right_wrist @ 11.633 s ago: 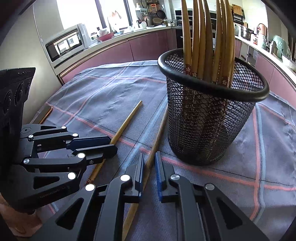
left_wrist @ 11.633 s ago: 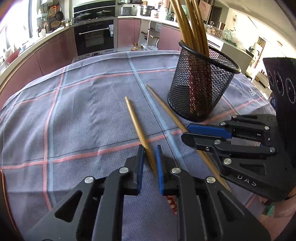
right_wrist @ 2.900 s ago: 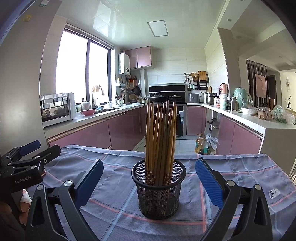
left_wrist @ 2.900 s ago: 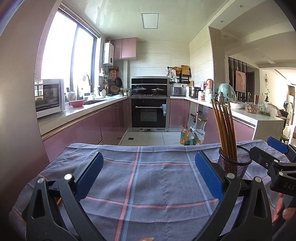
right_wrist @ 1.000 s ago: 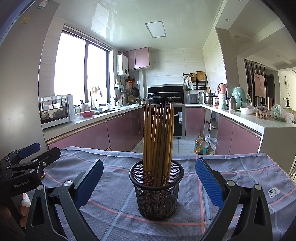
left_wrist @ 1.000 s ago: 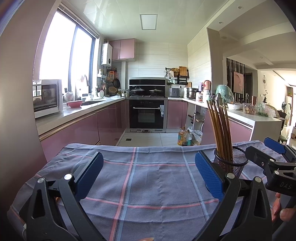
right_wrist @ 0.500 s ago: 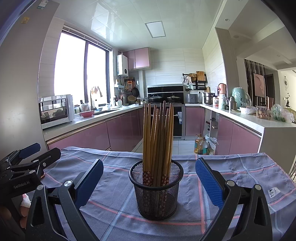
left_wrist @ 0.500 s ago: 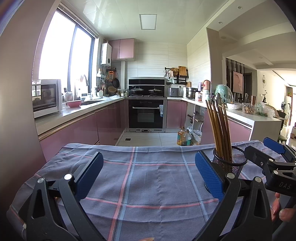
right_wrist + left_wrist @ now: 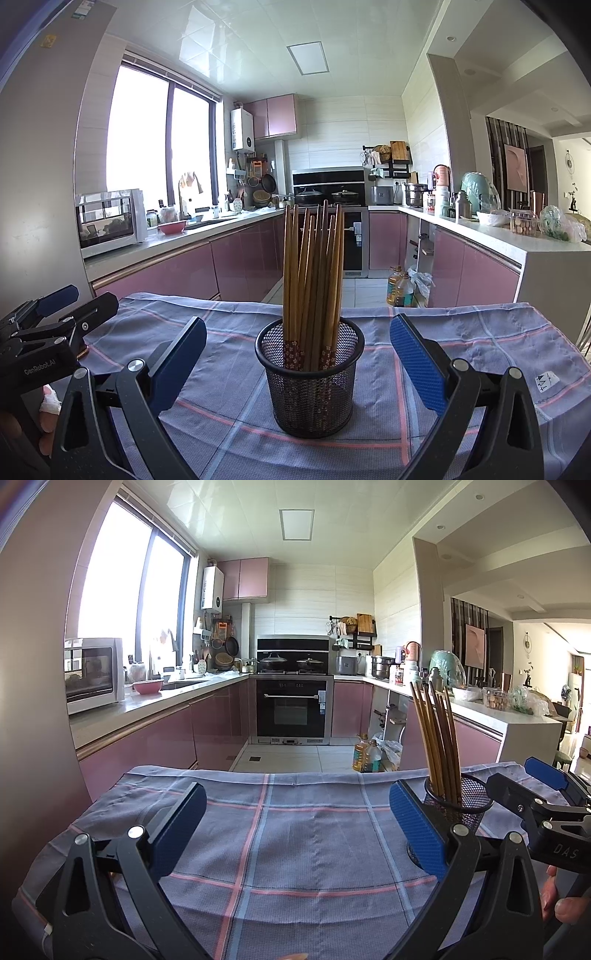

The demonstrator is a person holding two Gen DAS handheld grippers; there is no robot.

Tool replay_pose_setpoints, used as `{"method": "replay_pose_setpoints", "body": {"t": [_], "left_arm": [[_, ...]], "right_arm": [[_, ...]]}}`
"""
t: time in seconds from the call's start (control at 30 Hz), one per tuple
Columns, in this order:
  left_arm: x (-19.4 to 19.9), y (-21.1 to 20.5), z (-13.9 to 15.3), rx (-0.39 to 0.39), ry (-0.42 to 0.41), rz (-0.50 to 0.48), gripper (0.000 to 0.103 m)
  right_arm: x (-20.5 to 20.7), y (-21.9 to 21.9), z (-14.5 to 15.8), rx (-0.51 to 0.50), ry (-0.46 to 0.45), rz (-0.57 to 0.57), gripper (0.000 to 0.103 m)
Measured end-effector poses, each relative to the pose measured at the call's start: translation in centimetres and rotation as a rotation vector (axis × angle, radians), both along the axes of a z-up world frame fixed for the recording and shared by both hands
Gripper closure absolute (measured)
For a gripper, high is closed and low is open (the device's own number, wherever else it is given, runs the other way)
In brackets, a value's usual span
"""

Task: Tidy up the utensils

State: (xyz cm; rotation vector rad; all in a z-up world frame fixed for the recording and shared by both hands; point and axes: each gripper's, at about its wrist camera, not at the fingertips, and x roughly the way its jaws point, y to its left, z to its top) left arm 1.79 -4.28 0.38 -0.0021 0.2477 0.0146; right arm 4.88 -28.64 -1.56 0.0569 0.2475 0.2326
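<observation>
Standing upright in the mesh cup (image 9: 309,384), the chopsticks (image 9: 312,280) are bundled tips-down, their plain ends fanned above the rim. The cup sits on the checked cloth (image 9: 443,354), near the middle of the right wrist view and at the far right of the left wrist view, where it shows partly behind a blue pad. No loose sticks show on the cloth in either view, so the sorting looks done or close to it.

The right gripper (image 9: 298,354) hangs with its jaws wide apart, one pad on each side of the cup and touching nothing. The left gripper (image 9: 297,827) is likewise spread wide over bare cloth, well left of the cup, holding nothing.

As for handling: the sticks look like light, stiff lacquered wood, likely smooth and apt to slip or twist in a two-pad pinch. A single stick would be best taken across its thicker upper half, pads square to the shaft. The cup seems light wire mesh, rigid enough at the rim but easy to tip with tall sticks inside; gripping its wall low, or pinching the rim from above, should keep it from toppling. The cloth may drag and wrinkle if the cup is pushed rather than lifted.
</observation>
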Motion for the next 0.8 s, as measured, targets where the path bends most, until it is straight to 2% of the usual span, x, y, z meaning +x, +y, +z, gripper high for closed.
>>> {"method": "replay_pose_setpoints", "body": {"t": [0.8], "left_arm": [[-0.04, -0.04, -0.03, -0.001, -0.002, -0.002, 0.005]], "right_arm": [[-0.02, 0.27, 0.06, 0.0, -0.001, 0.0, 0.007]]}}
